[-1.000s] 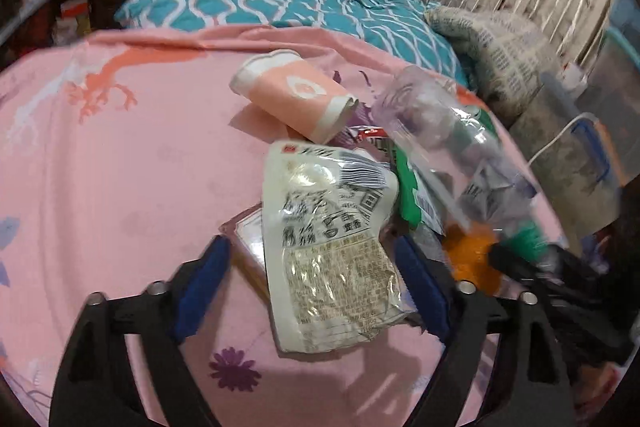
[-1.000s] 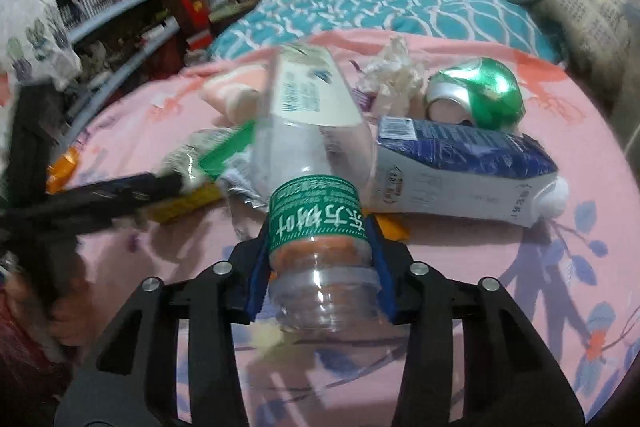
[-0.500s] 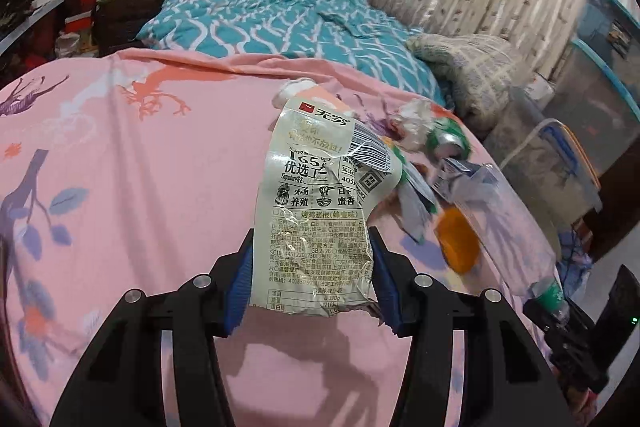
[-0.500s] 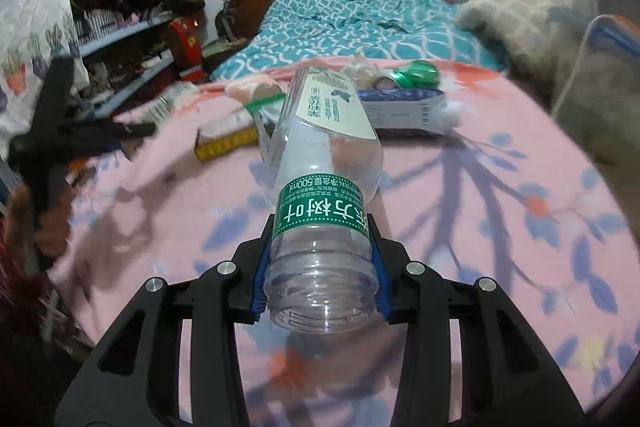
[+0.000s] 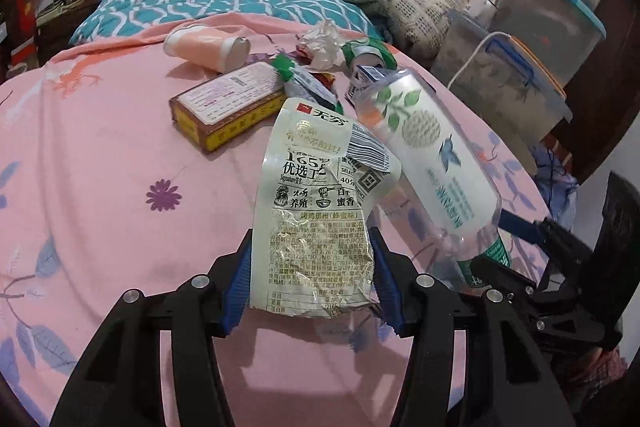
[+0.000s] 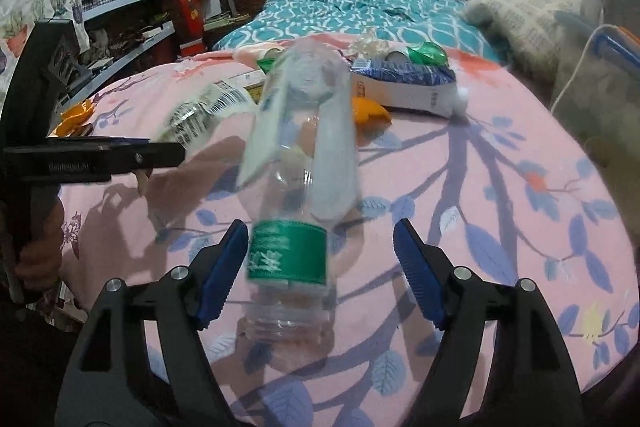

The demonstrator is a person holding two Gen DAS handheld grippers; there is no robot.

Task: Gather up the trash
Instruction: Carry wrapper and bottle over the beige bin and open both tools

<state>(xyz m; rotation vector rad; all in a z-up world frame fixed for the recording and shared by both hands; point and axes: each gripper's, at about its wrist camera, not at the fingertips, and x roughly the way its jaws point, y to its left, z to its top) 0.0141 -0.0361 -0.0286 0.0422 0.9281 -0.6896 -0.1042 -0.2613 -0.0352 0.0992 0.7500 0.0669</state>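
My left gripper (image 5: 310, 277) is clamped on the lower edge of a crinkled food wrapper (image 5: 320, 211), holding it upright above the pink bedspread (image 5: 100, 167). My right gripper (image 6: 320, 269) stands wide open; the clear plastic bottle (image 6: 298, 187) sits between its fingers, blurred, touching at most the left pad, so I judge it is being let go. I can't see any bin in either view. To do this well I'd keep the wrapper pinched firmly, since thin film slips easily, and carry it clear of the bottle beside it. The box (image 5: 228, 105), paper cup (image 5: 206, 45), carton (image 6: 404, 87) and green can (image 6: 424, 53) on the bed remain to collect.
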